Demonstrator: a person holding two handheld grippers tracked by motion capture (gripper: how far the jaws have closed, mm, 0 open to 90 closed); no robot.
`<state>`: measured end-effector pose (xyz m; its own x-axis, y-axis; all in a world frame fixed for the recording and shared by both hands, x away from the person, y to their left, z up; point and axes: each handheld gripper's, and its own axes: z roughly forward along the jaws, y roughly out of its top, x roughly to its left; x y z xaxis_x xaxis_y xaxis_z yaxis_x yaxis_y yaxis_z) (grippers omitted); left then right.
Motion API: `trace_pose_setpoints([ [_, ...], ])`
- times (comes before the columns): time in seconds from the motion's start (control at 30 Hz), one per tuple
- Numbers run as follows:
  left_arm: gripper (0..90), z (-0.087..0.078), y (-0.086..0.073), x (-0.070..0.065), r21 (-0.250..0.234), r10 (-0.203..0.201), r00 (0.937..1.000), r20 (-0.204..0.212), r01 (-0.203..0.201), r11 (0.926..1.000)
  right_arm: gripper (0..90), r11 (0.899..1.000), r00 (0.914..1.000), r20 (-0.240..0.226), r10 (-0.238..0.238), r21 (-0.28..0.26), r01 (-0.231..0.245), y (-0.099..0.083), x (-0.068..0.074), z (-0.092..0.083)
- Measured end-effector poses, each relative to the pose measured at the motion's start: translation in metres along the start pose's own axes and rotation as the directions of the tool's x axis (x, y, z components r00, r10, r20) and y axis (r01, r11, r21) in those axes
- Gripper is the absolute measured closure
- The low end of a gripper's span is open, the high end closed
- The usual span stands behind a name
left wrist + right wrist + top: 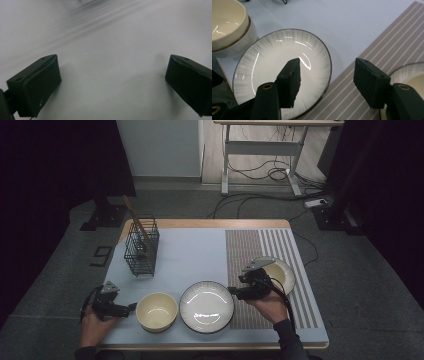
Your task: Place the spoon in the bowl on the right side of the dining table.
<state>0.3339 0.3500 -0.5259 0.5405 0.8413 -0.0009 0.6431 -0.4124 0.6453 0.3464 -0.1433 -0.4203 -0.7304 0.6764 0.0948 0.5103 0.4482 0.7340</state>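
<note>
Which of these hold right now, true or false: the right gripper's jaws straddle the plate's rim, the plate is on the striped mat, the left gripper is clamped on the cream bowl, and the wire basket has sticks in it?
1. The right gripper has its jaws on either side of the plate rim. True: one jaw is over the plate, the other outside it, and they are not pressing on it.
2. The plate lies fully on the striped mat. False: it sits mostly on the pale blue cloth, its edge at the mat's border.
3. The left gripper is clamped on the cream bowl. False: its jaws are open beside the bowl.
4. The wire basket holds wooden sticks. True.
</note>
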Motion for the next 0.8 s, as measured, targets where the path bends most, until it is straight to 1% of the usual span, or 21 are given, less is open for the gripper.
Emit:
trace_pose_setpoints([
  [0.27,0.0,0.0,0.0,0.0,0.0,0.001,1.0,0.0,-0.001,1.0,40.2,1.0,0.9994,-0.032,-0.009,-0.006,0.009,0.021,0.006,0.02],
  [0.4,0.0,0.0,0.0,0.0,0.0,0.0,1.0,0.001,0.0,1.0,40.8,0.999,0.9984,-0.046,-0.032,-0.001,0.032,0.033,0.009,0.031],
  [0.53,0.0,0.0,0.0,0.0,0.0,0.0,1.0,0.002,0.0,1.0,41.8,0.999,0.9974,-0.058,-0.042,0.003,0.042,0.045,0.012,0.039],
  [0.73,0.0,0.0,0.0,0.0,0.0,0.0,1.0,0.002,0.0,1.0,43.4,0.999,0.9958,-0.077,-0.049,-0.005,0.049,0.064,0.017,0.051],
  [0.8,0.0,0.0,0.0,0.0,0.0,0.0,1.0,0.002,0.0,1.0,43.9,0.998,0.9949,-0.081,-0.06,-0.005,0.06,0.07,0.02,0.055],
])
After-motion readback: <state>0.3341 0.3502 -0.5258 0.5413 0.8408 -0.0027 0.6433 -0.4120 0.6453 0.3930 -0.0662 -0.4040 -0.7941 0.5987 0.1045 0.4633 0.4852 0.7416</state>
